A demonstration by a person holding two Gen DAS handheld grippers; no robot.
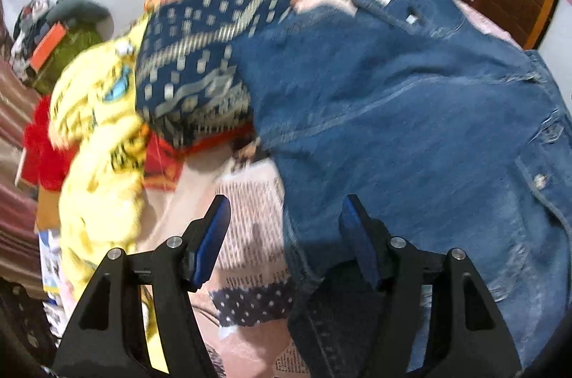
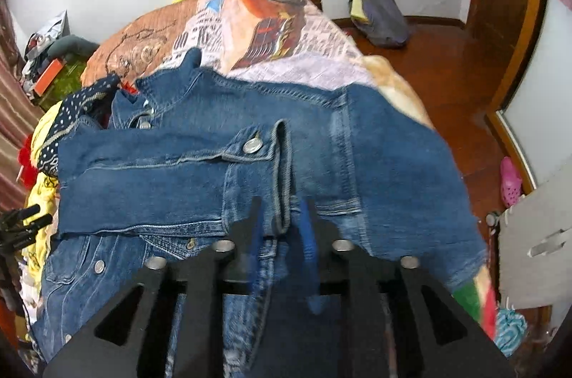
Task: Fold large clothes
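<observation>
A blue denim jacket lies spread on the bed, one sleeve folded across its body. My right gripper hangs just over the sleeve's cuff, its jaws narrowly apart around the cuff edge; the blur hides whether they pinch it. In the left wrist view the jacket fills the right side. My left gripper is open and empty, over the jacket's left edge and the bedspread.
The bed carries a newsprint-patterned spread. A pile of clothes lies at its left: yellow, navy patterned, red. A dark bag and pink shoe lie on the wooden floor.
</observation>
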